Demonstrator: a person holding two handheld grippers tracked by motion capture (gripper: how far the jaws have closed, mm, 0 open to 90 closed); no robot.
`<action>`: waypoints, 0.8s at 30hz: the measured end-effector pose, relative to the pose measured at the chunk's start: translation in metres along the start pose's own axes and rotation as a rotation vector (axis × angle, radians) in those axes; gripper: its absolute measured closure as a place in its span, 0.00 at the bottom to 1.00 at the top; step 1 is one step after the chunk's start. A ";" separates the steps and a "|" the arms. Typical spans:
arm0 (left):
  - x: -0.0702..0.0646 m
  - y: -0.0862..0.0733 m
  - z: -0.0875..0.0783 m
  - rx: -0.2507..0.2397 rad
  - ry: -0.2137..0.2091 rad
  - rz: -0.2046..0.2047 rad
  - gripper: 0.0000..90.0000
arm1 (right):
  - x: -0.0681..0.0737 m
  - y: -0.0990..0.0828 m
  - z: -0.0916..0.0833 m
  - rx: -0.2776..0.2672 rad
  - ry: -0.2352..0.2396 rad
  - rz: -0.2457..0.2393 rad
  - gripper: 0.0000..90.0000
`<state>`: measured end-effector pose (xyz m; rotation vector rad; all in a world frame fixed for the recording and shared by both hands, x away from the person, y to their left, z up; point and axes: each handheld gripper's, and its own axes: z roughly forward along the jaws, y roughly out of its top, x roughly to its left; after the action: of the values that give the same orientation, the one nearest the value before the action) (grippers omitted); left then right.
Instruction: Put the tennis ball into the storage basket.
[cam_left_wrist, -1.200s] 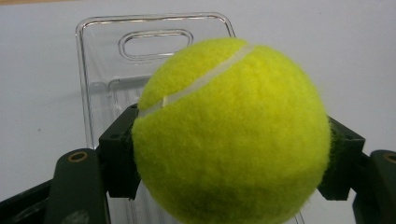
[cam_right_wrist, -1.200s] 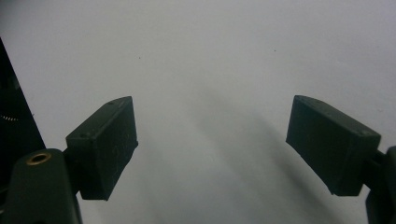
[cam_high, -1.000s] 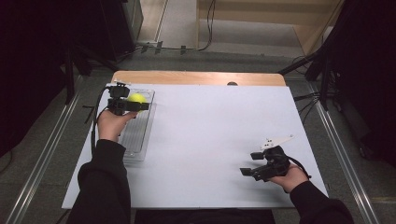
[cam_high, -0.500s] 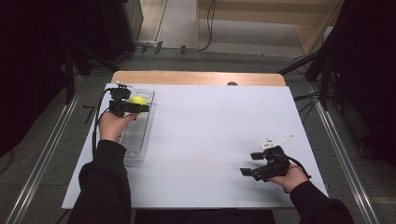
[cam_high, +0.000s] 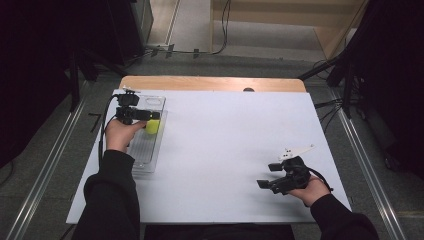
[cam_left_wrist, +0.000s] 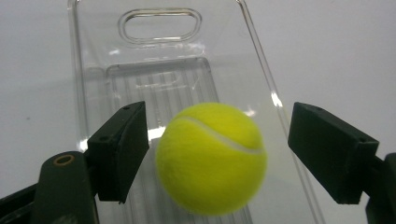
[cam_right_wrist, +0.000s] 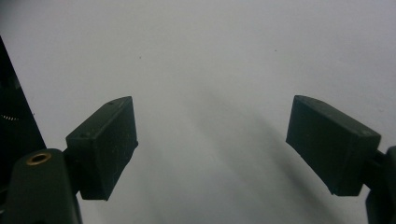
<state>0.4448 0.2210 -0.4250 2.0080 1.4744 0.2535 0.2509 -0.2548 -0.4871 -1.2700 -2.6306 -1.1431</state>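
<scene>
A yellow-green tennis ball (cam_high: 152, 126) is over the clear plastic tray (cam_high: 143, 161) at the table's left, near the tray's right rim. My left gripper (cam_high: 149, 117) is just above and behind the ball, open. In the left gripper view the ball (cam_left_wrist: 211, 158), slightly blurred, sits between the spread jaws; a gap shows on its right, and the left jaw is close to it. The tray (cam_left_wrist: 159, 25) stretches away under it, with a handle slot at its far end. My right gripper (cam_high: 269, 175) rests open near the front right of the table, and its view (cam_right_wrist: 210, 135) has bare white surface between the jaws.
The white table top (cam_high: 225, 140) has a wooden strip (cam_high: 210, 82) along its back edge. Metal rails and cables run on the floor to both sides. Dark stands rise at the back left and right.
The ball, held at the jaws before, is now lower and nearer to me over the tray, free of the left jaws, which have opened. The right gripper has stayed put.
</scene>
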 end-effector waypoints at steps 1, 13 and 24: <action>0.000 0.001 -0.003 -0.010 -0.004 -0.004 0.22 | 0.000 0.000 0.000 0.001 0.001 0.000 0.16; -0.003 0.007 -0.019 -0.023 -0.031 -0.017 0.22 | 0.000 0.000 0.000 0.002 0.002 0.001 0.16; -0.015 0.012 -0.030 -0.027 -0.110 0.034 0.22 | 0.000 0.000 0.001 0.004 0.001 -0.004 0.16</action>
<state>0.4340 0.2162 -0.3914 1.9946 1.3628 0.1734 0.2513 -0.2544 -0.4876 -1.2636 -2.6341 -1.1380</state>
